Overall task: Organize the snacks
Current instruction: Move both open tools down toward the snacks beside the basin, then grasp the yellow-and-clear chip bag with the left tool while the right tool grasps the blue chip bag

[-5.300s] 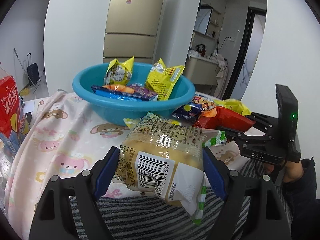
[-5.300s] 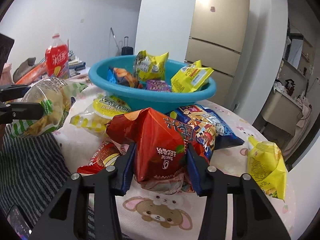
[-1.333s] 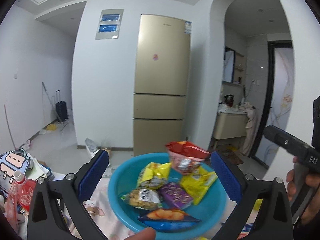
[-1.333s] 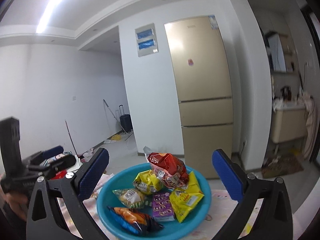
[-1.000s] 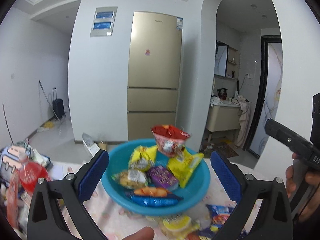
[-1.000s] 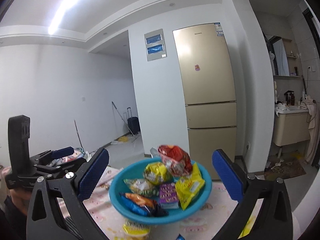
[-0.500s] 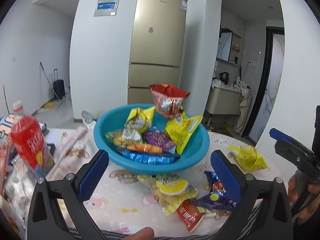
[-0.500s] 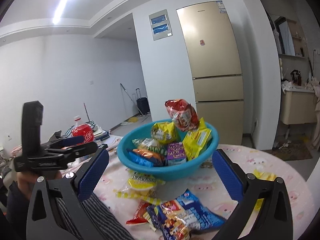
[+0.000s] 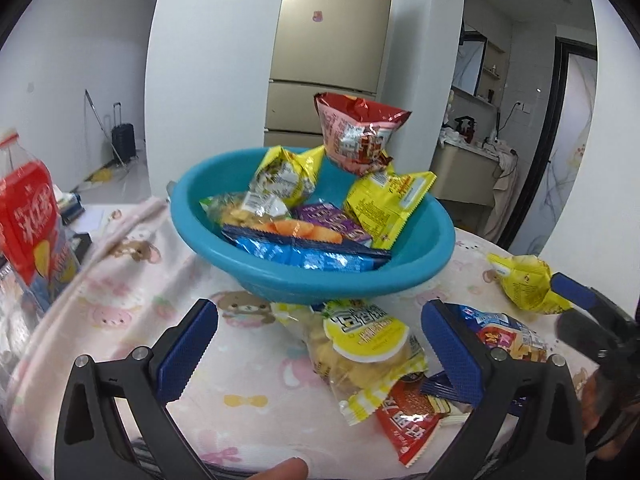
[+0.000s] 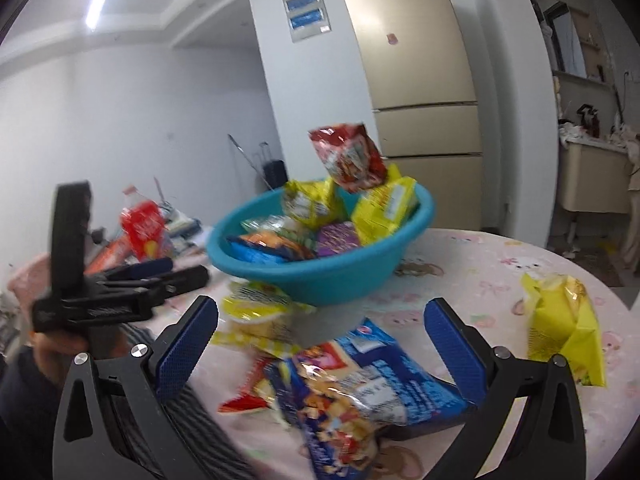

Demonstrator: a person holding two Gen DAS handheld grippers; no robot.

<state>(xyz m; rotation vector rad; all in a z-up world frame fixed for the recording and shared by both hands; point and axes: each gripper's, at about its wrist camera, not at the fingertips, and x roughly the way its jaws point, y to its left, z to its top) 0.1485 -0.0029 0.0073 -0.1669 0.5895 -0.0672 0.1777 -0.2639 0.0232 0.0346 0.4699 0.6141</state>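
A teal bowl holds several snack bags, with a red bag on top. On the pink tablecloth in front lie a yellow-lidded clear bag, a small red packet, a blue bag and a yellow bag. My left gripper is open and empty, above the yellow-lidded bag. My right gripper is open and empty, above the blue bag.
A red drink carton stands at the left with clutter behind. A fridge stands beyond the table. The table's round edge runs at the right. Striped cloth lies at the front.
Both grippers have come down and back from over the bowl toward the loose bags on the table. The snacks they held earlier now lie in the bowl.
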